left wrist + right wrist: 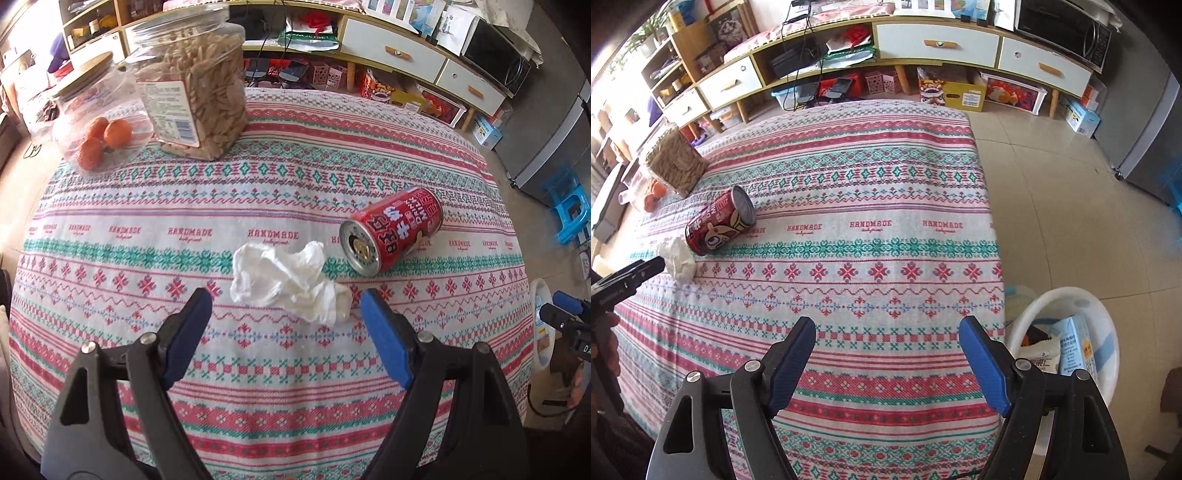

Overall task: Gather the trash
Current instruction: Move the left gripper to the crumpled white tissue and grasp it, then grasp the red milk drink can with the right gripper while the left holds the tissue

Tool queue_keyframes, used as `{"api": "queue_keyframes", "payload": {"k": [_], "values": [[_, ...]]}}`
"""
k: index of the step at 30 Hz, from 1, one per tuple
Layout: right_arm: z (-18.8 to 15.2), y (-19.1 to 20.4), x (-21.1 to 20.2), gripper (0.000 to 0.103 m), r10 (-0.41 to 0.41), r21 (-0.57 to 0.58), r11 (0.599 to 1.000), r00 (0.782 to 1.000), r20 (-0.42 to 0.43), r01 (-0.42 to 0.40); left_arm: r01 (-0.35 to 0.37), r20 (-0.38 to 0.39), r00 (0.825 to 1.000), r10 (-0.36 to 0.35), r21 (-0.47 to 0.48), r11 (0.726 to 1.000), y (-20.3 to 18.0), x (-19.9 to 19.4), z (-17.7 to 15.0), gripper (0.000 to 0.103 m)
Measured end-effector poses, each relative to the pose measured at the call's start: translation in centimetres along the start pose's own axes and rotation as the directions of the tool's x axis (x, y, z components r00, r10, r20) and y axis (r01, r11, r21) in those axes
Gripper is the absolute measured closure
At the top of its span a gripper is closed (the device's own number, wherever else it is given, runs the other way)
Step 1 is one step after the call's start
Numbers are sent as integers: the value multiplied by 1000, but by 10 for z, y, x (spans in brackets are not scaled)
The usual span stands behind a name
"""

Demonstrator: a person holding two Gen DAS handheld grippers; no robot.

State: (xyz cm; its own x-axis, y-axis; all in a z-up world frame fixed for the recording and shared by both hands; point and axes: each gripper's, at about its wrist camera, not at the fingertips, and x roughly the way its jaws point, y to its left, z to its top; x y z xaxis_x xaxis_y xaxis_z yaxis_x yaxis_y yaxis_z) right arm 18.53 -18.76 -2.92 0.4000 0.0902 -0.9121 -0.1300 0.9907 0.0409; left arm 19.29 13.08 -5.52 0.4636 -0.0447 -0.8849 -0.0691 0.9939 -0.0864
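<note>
We note the table under patterned cloth filling both frames. A white bin sits at lower right of the right wrist view, just beside the table edge, with packets inside. The red can lies on its side, right of centre. The crumpled tissue rests near it. Left gripper spread wide, tissue just ahead; right gripper likewise released, holding nothing.

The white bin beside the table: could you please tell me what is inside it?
The white bin holds a light blue carton and a white wrapper. Its rim and the right claw hide whatever lies deeper.
</note>
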Motion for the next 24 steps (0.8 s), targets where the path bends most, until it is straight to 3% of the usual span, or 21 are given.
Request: {"api": "queue_keyframes", "payload": {"k": [5,8,11,12,13,16,19,22,24], "values": [[8,11,11,22,6,-2,1000,1000,-17,-6,-27,-23,999,28,47,999,-5,27,11,22],[13,16,16,22,9,2,1000,1000,-23,-9,4,-71,997,-1,41,999,-6,39,9,43],[16,22,19,22,14,5,1000,1000,-23,-14,83,-100,992,-80,32,996,-12,40,6,65],[17,24,20,22,16,7,1000,1000,-22,-15,111,-109,988,-106,35,993,-14,39,6,77],[18,26,21,22,19,9,1000,1000,-21,-19,126,-116,986,-121,39,991,-18,37,5,80],[18,35,25,21,35,25,999,999,-19,-35,112,-121,987,-105,49,992,-21,29,2,88],[16,47,29,21,36,21,999,999,-25,-35,115,-148,982,-114,-3,993,-10,15,-1,89],[17,61,35,21,0,1,1000,999,-32,0,110,-115,988,-108,13,994,-3,-6,-2,89],[21,69,36,21,27,16,1000,999,-39,-26,99,-82,992,-95,42,994,-1,-21,-2,89]]}}
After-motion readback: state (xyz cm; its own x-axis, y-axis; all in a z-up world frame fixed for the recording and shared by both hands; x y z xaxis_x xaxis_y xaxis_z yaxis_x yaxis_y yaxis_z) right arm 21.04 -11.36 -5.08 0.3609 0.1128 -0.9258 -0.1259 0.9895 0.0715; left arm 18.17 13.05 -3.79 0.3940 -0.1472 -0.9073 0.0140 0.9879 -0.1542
